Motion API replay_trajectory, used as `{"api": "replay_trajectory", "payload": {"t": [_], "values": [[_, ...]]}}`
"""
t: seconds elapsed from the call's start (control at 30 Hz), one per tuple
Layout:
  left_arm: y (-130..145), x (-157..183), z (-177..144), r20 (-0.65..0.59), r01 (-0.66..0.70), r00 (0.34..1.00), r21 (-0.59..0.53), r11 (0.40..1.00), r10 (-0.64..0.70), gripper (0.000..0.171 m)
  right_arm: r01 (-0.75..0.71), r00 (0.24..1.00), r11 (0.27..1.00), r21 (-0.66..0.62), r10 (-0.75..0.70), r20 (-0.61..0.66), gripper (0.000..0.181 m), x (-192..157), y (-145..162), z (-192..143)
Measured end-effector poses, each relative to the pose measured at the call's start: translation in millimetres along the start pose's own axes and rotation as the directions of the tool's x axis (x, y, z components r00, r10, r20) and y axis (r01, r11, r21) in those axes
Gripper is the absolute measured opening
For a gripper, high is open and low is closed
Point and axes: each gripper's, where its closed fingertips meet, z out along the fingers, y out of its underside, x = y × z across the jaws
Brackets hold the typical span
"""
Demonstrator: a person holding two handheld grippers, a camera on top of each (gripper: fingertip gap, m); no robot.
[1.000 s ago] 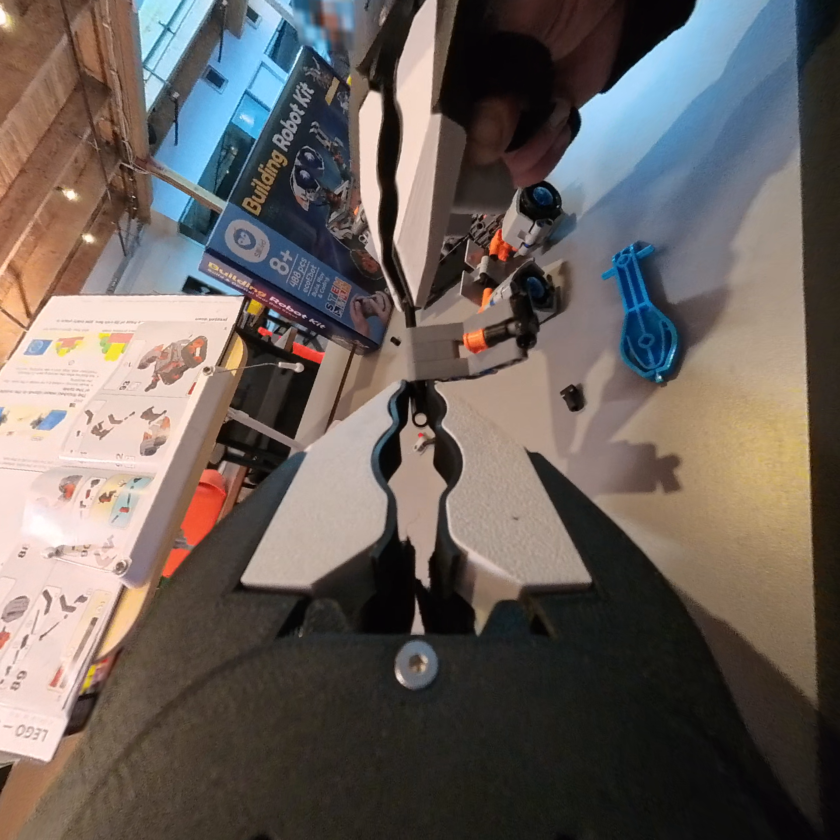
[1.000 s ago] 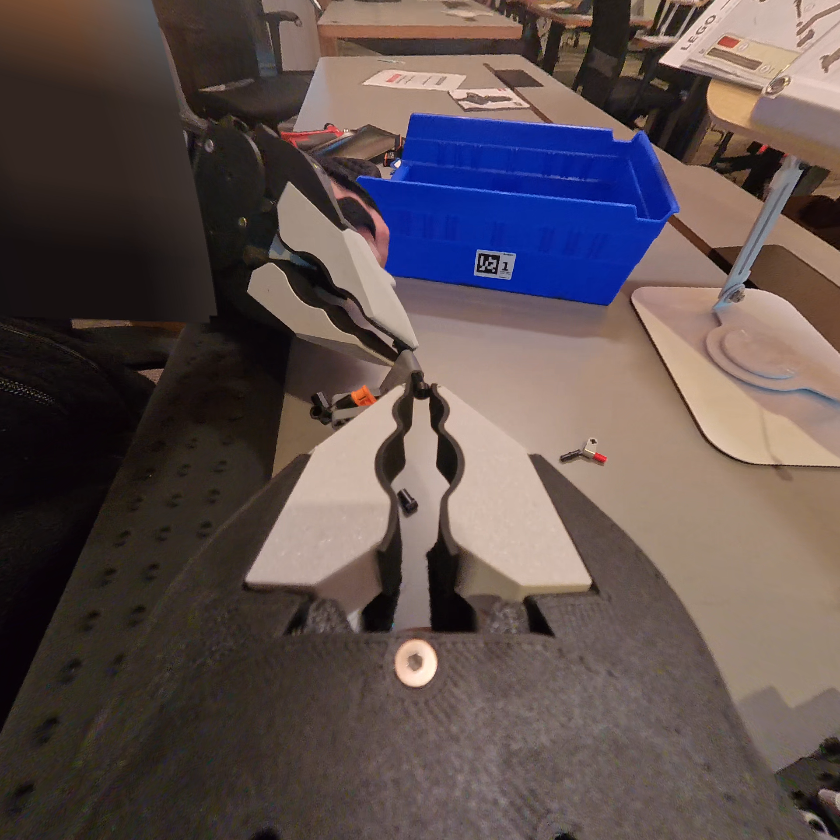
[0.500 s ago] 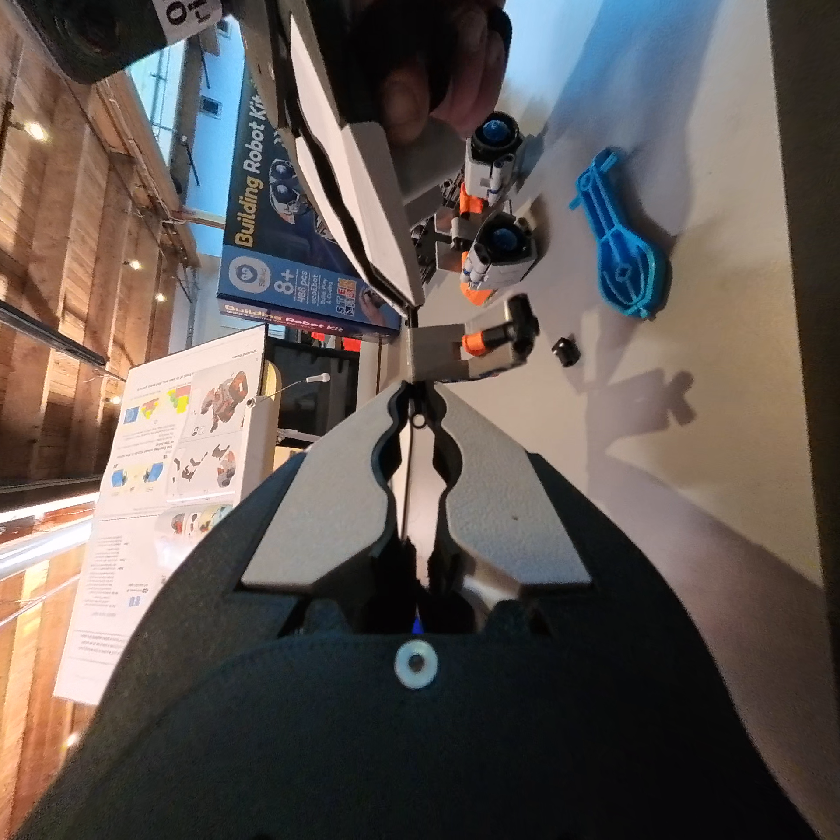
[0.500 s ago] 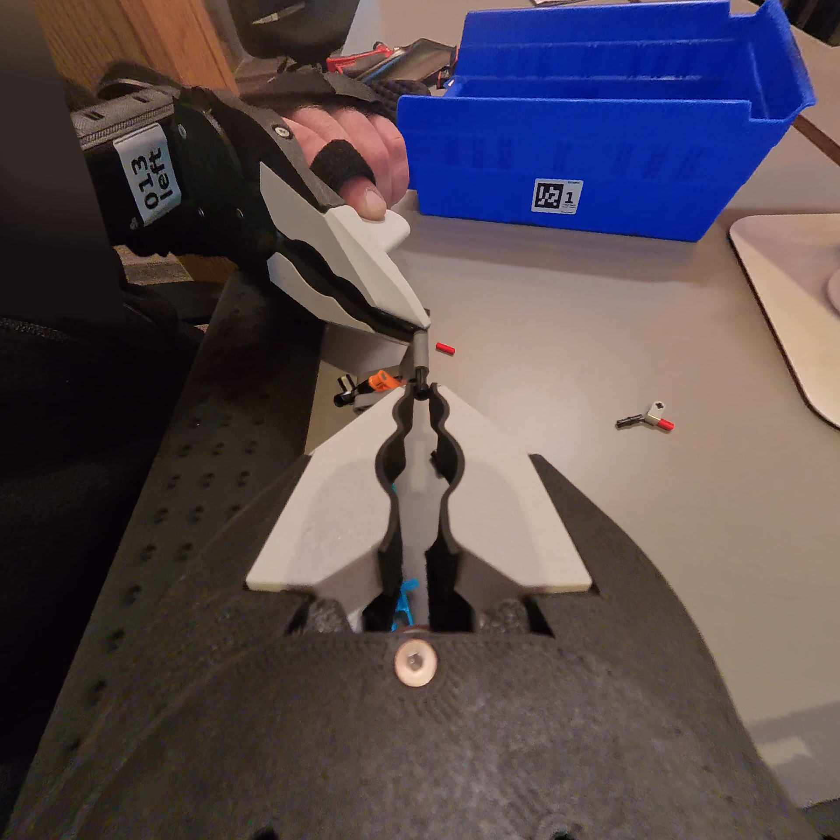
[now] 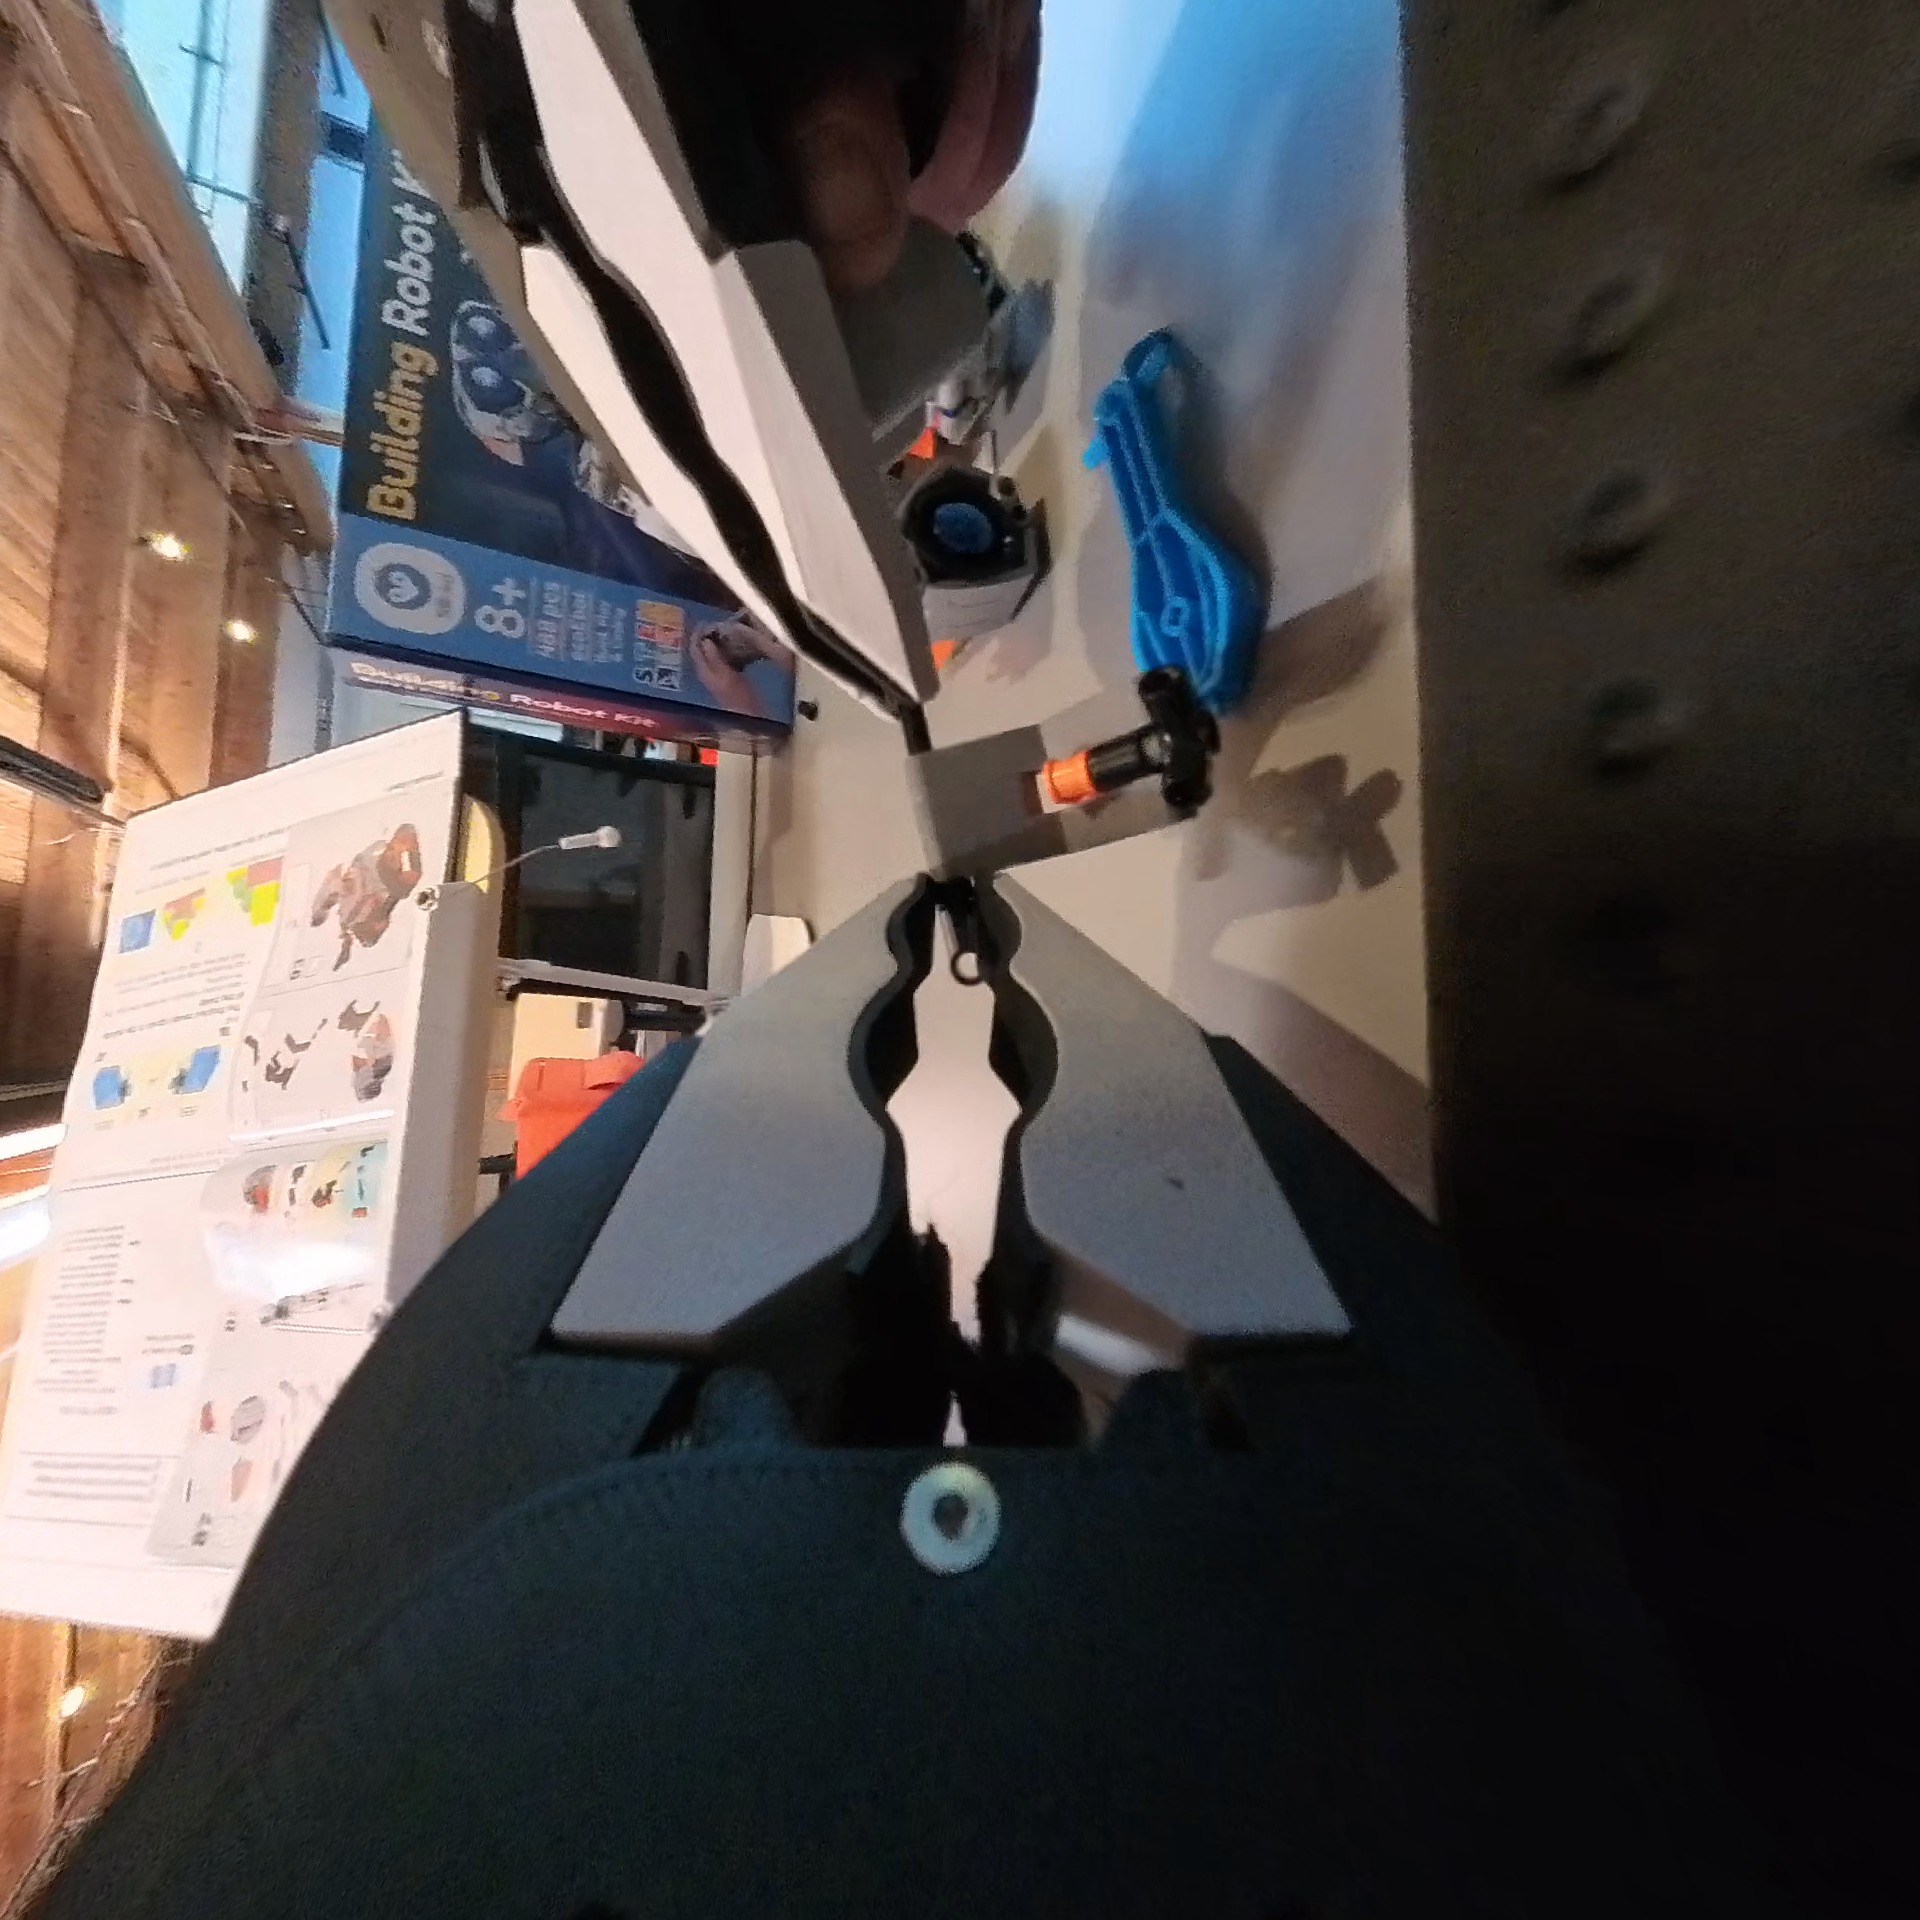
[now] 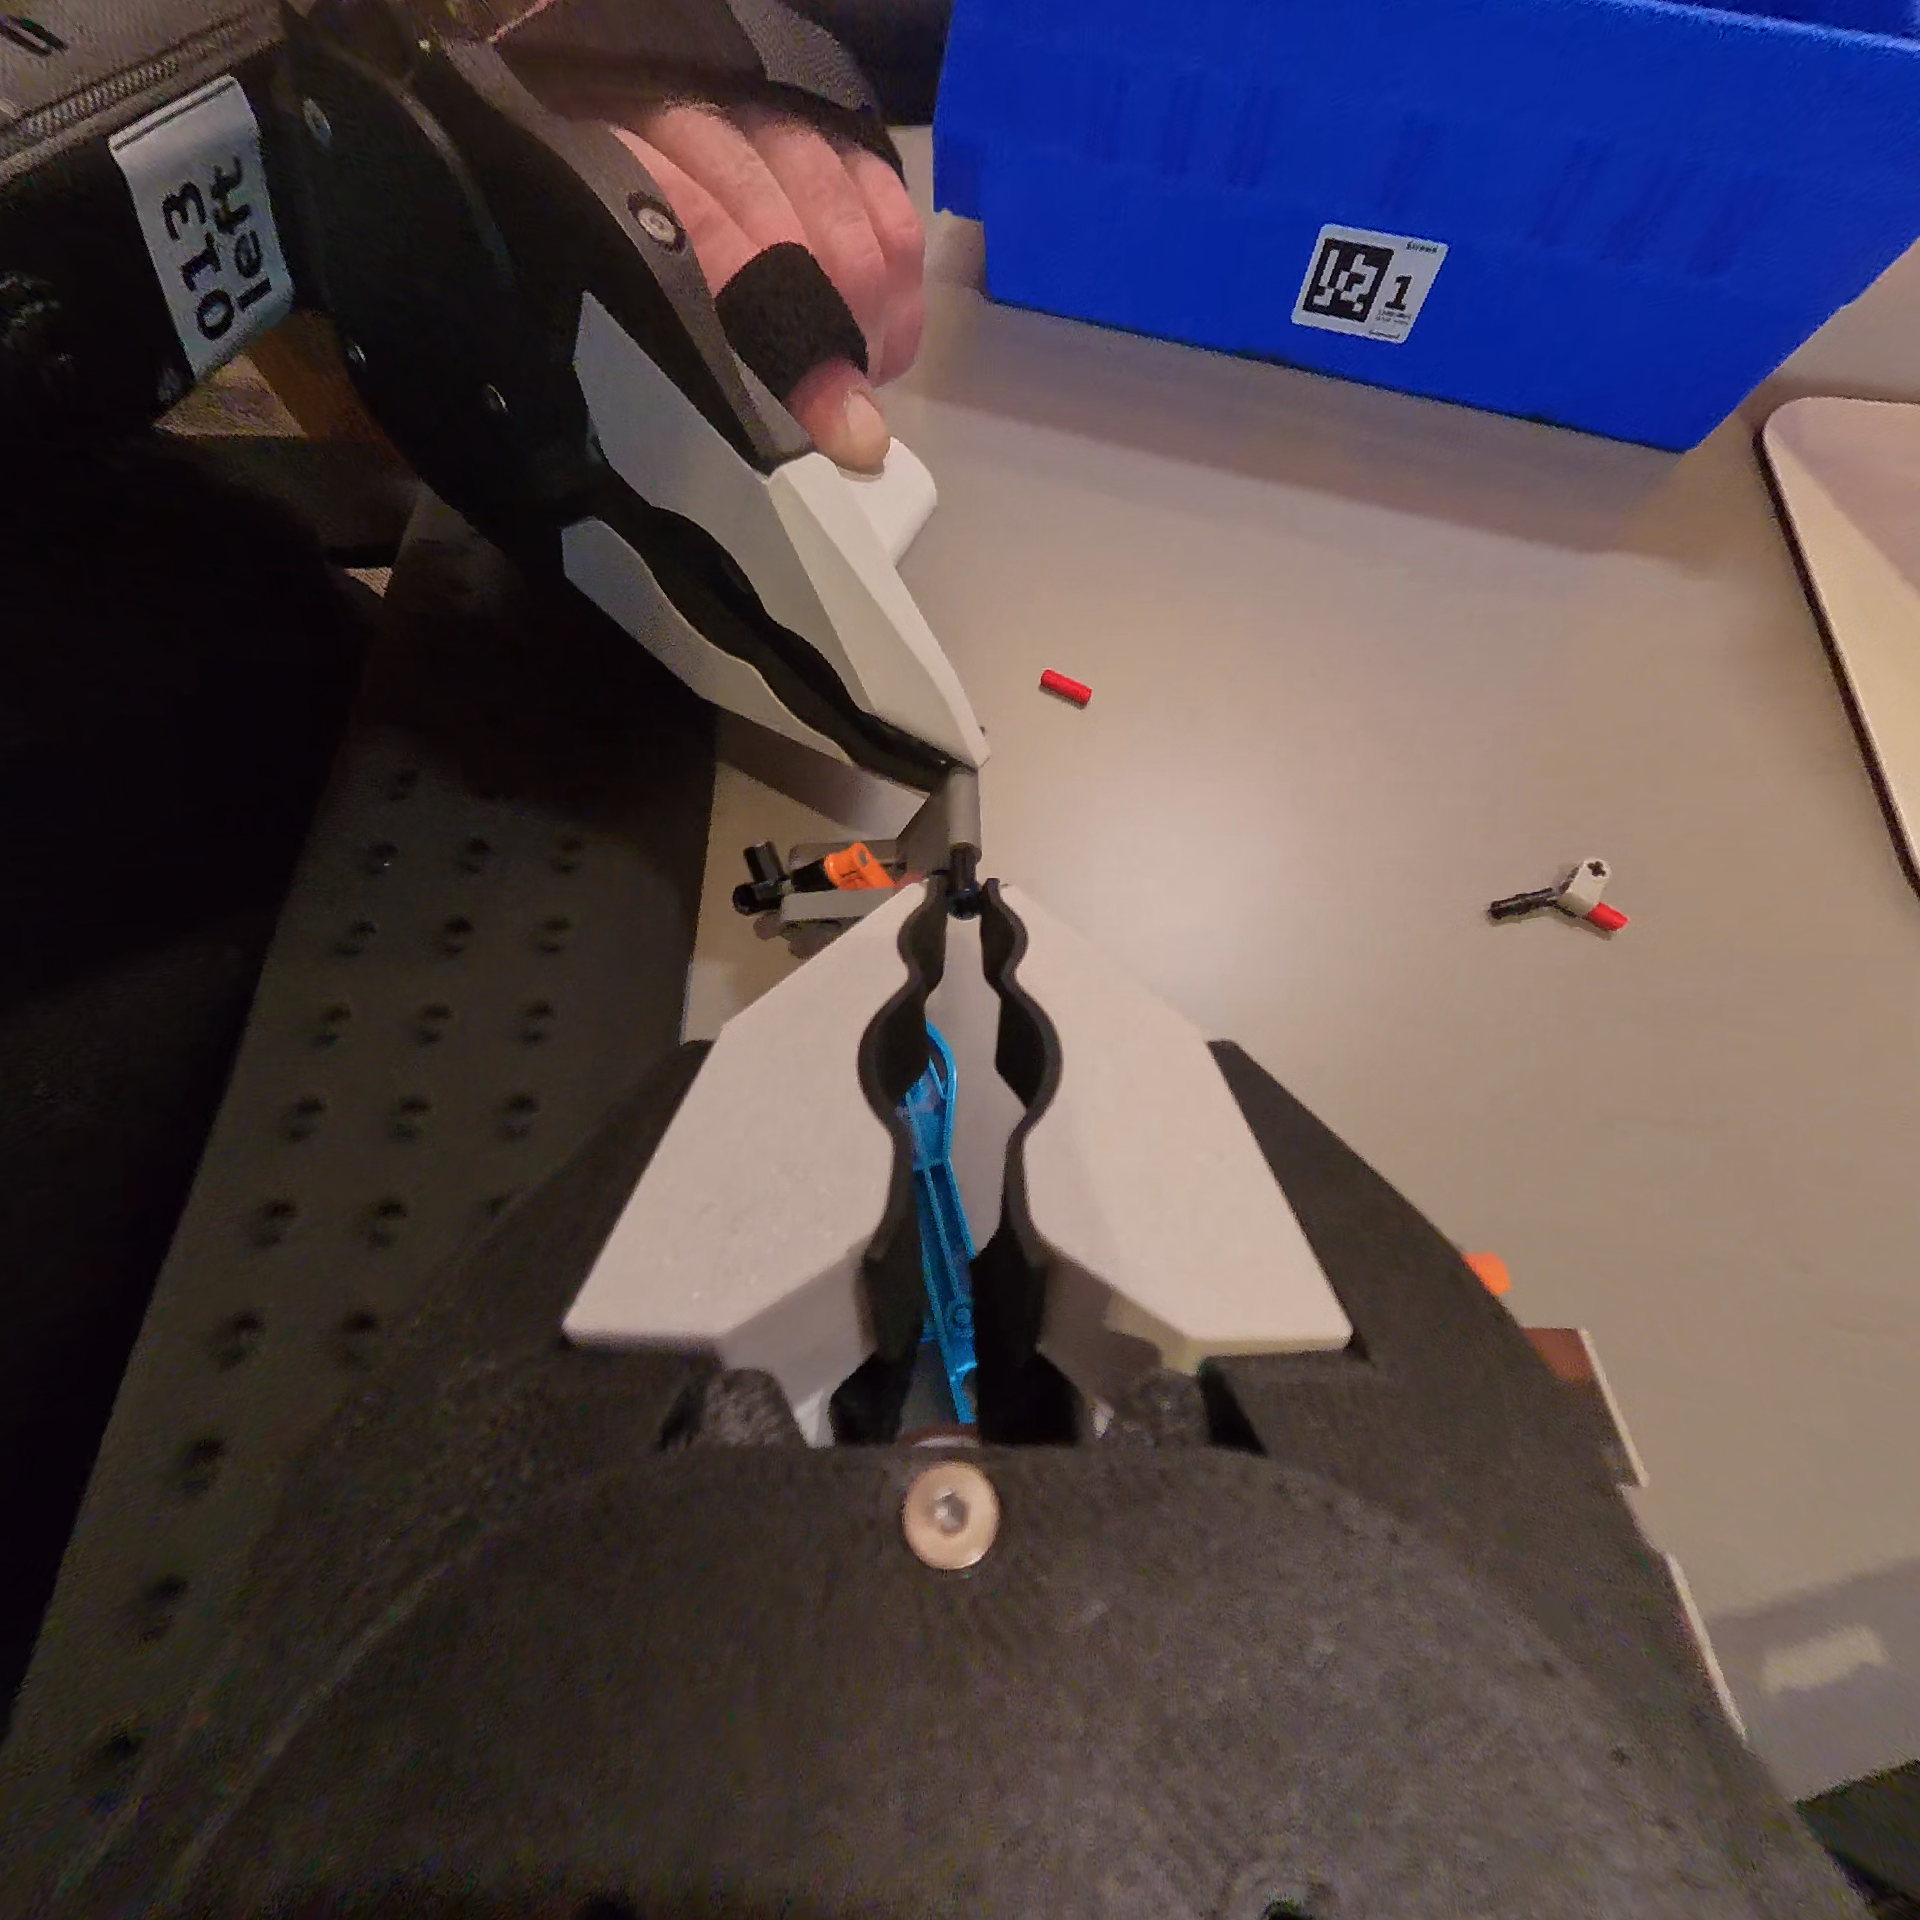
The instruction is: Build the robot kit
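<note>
Jaws of both grippers pinch one grey piece (image 6: pixel 961 821).

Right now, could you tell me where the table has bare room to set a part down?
The tan tabletop is bare between the small red pin, the blue plastic bin and the grey connector with black and red ends. Crowded where the left gripper and right gripper meet at the grey-and-orange assembly.

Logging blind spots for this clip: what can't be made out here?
Right wrist view: blue bin contents, cut off by top edge.
Right wrist view: blue tool, mostly behind the right gripper.
Left wrist view: grey model, blurred, partly behind that gripper.
</note>
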Motion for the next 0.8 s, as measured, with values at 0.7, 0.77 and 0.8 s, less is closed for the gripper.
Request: {"api": "replay_trajectory", "payload": {"t": [0.7,0.77,0.8], "values": [[-2,19,1,-0.076,0.021,0.997,-0.002,1.000,-0.021,0.004,0.009,0.999,1.000,0.005,-0.010,0.053,0.004,-16,-3,16],[-20,23,-3,-0.086,-0.008,0.996,0.079,0.997,0.015,0.000,0.008,0.996,1.000,0.007,-0.008,0.085,0.005,-24,-8,23],[-18,24,-1,-0.088,-0.024,0.996,0.045,0.999,0.027,0.000,0.048,0.998,0.999,-0.017,-0.047,0.043,0.005,-18,-6,23]]}}
